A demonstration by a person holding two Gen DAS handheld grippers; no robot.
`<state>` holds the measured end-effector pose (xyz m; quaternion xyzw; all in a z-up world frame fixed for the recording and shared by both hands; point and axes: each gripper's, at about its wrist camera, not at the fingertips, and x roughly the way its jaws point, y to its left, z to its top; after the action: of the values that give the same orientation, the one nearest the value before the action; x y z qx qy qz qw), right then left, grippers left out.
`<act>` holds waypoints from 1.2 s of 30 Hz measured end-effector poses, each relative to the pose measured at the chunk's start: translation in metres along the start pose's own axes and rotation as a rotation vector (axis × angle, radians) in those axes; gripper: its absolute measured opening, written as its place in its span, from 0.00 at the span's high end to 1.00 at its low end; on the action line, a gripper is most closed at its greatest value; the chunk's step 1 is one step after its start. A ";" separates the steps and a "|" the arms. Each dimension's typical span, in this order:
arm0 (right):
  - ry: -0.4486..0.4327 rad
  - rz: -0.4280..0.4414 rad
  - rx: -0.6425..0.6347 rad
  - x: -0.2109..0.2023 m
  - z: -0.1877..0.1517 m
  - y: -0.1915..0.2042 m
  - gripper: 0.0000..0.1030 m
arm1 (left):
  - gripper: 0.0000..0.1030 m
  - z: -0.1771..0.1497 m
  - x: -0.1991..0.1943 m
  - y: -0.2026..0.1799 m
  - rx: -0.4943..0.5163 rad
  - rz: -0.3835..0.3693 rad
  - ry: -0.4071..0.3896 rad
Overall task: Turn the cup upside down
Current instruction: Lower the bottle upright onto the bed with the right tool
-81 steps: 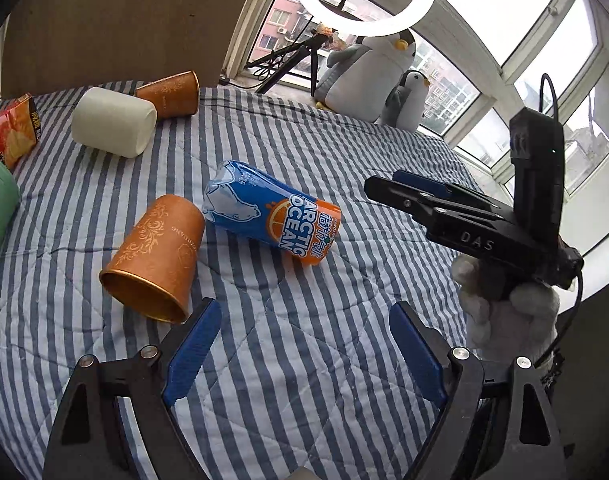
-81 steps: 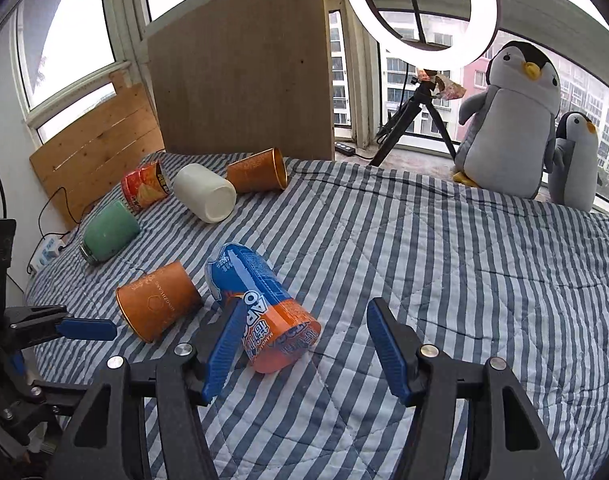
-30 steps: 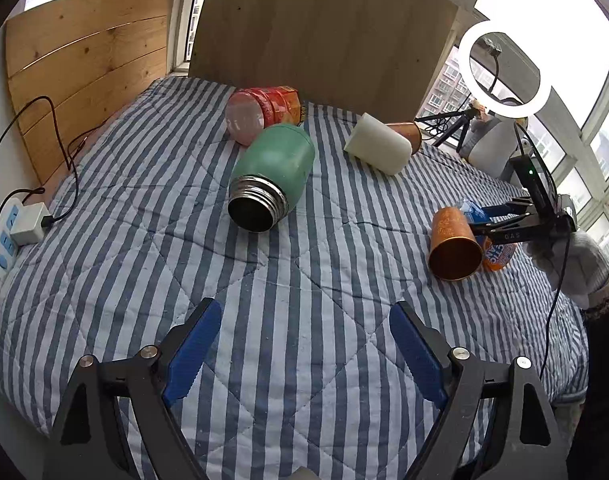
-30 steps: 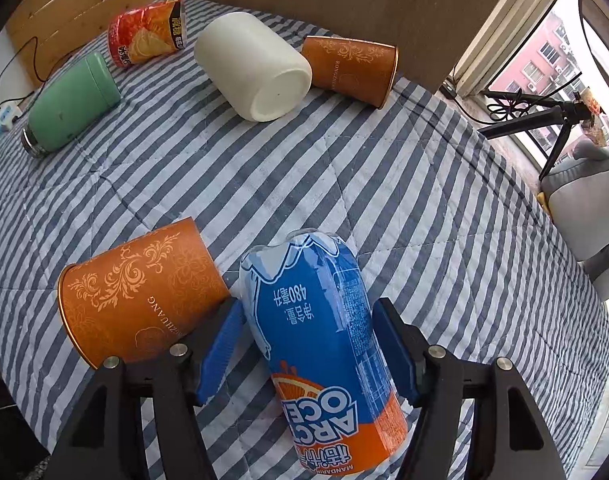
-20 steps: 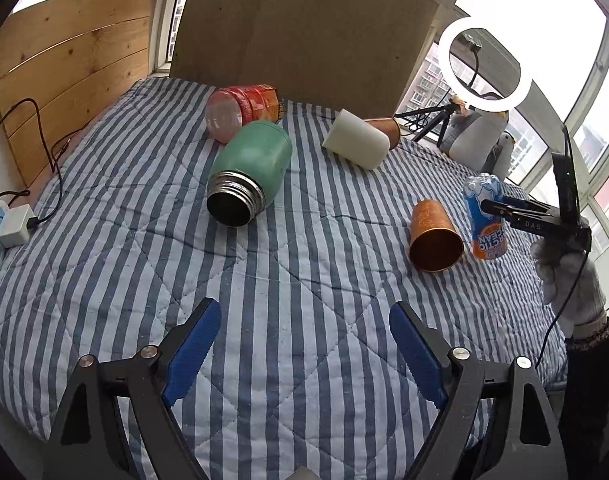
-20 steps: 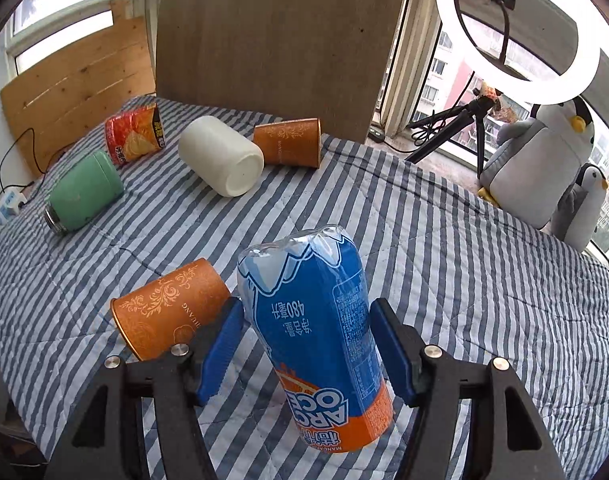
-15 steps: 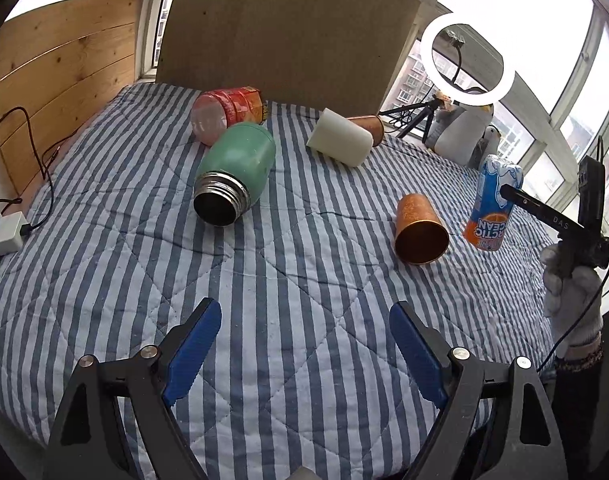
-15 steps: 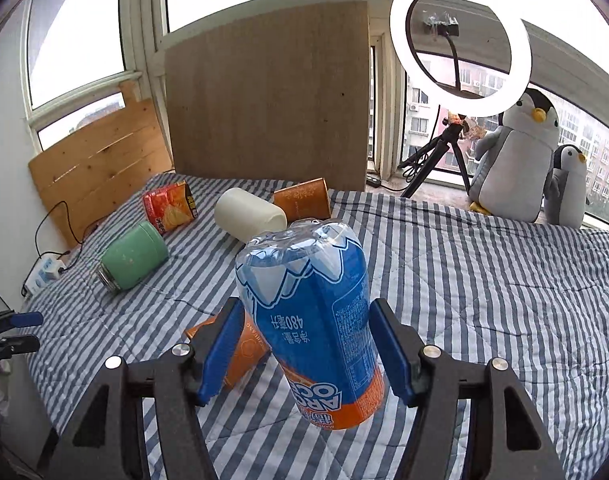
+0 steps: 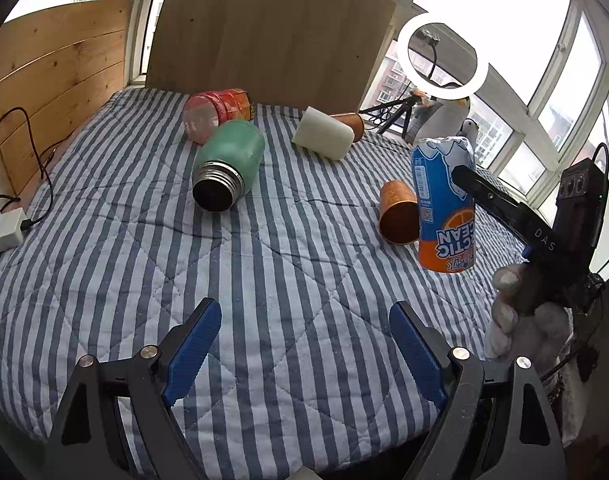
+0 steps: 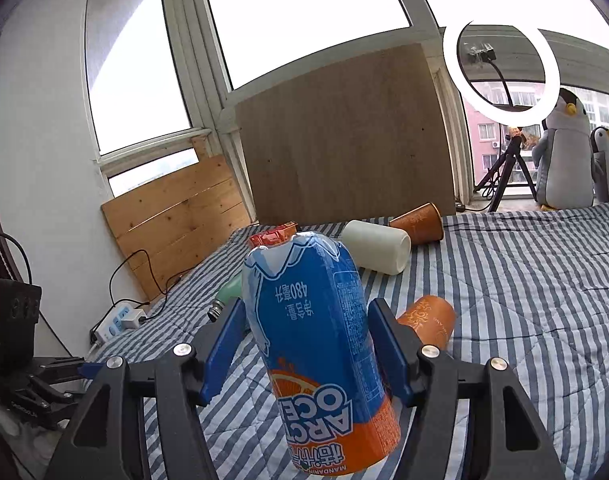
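My right gripper [image 10: 308, 344] is shut on a blue and orange Arctic Ocean cup [image 10: 316, 360]. It holds the cup upright with the print upside down, lifted above the striped bed. In the left wrist view the cup [image 9: 444, 204] hangs at the right, held by the right gripper [image 9: 460, 176]. My left gripper [image 9: 304, 344] is open and empty, low over the near part of the bed.
An orange paper cup [image 9: 398, 212] lies on its side next to the held cup. A green flask [image 9: 228, 164], a red snack can [image 9: 216, 112], a white cup [image 9: 324, 138] and another orange cup [image 9: 350, 122] lie farther back. A power strip [image 9: 4, 228] sits at the left edge.
My right gripper has closed on the blue cup, lifted it off the bed and turned it from lying to upright. My left gripper has pulled back to the near left.
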<state>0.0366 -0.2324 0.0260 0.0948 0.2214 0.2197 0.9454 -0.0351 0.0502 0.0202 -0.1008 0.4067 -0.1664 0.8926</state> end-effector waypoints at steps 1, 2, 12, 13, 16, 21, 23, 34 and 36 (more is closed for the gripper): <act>-0.004 -0.004 0.005 0.007 -0.004 0.000 0.42 | 0.14 -0.002 -0.003 0.002 -0.001 0.004 -0.005; -0.008 -0.004 0.016 0.012 -0.009 -0.001 0.42 | 0.14 -0.004 -0.005 0.003 -0.003 0.010 -0.011; 0.033 0.003 0.011 -0.007 -0.053 -0.008 0.42 | 0.14 -0.012 0.003 0.001 -0.009 0.014 0.005; 0.030 -0.001 -0.002 -0.012 -0.055 -0.007 0.42 | 0.14 -0.013 0.005 -0.001 -0.007 0.012 0.007; 0.053 0.011 -0.016 -0.019 -0.064 -0.006 0.42 | 0.14 -0.013 0.013 -0.009 -0.003 -0.008 0.012; 0.072 0.005 -0.036 -0.031 -0.076 -0.004 0.43 | 0.14 -0.021 0.022 -0.028 0.042 0.019 -0.023; 0.081 -0.016 -0.055 -0.032 -0.079 -0.002 0.42 | 0.14 -0.025 0.025 -0.037 0.076 0.046 -0.062; -0.106 -0.164 -0.129 -0.082 -0.087 0.012 0.30 | 0.13 -0.048 0.007 -0.069 0.162 0.183 -0.489; -0.184 -0.259 -0.167 -0.098 -0.088 0.016 0.30 | 0.12 -0.053 0.004 -0.076 0.173 0.196 -0.556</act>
<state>-0.0887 -0.2563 -0.0101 0.0062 0.1254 0.1044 0.9866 -0.0893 -0.0239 0.0068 -0.0262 0.1389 -0.0795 0.9868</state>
